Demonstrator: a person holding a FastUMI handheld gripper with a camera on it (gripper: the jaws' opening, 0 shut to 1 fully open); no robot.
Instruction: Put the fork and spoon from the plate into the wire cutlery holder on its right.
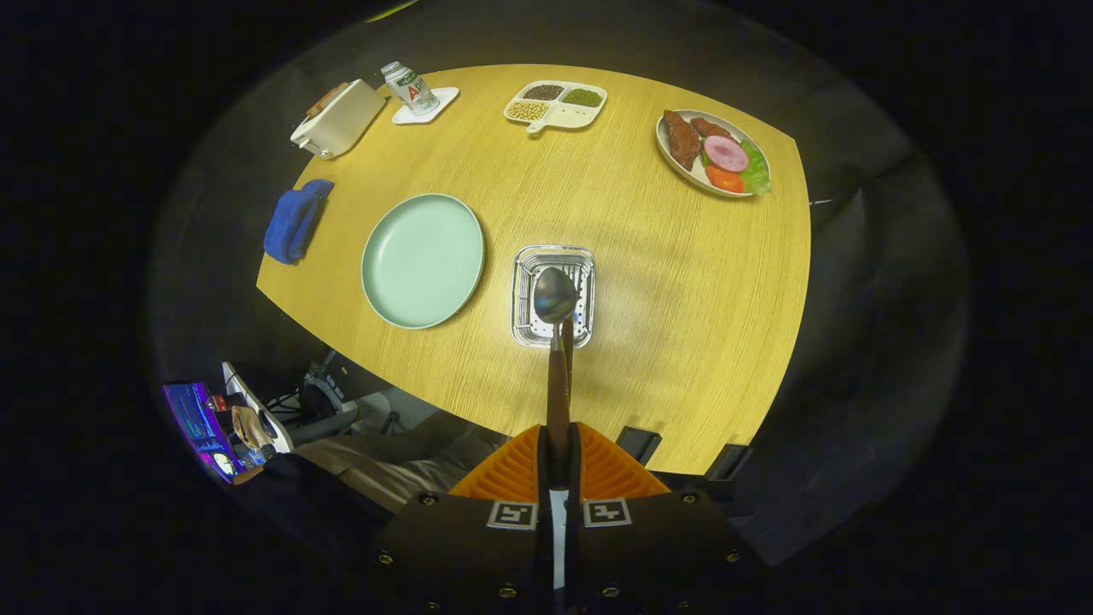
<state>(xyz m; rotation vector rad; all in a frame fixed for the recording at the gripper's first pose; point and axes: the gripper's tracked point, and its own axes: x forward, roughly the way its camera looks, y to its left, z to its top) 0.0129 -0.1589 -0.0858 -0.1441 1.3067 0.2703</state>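
Observation:
My gripper (558, 444) is shut on the brown handle of a spoon (555, 295). I hold it high above the table, and its metal bowl points away from me. The bowl hangs over the open top of the wire cutlery holder (523, 295), which stands just right of the pale green plate (423, 259). The plate is bare. A second brown handle shows beside the spoon's, just under the bowl; I cannot tell whether it is the fork standing in the holder.
On the round wooden table (666, 282) stand a white toaster (339, 118), a bottle on a white coaster (410, 87), a divided dish of beans (555, 104) and a plate of food (713, 154). A blue cloth (295, 219) lies at the left edge. A person's lap (401, 461) is below.

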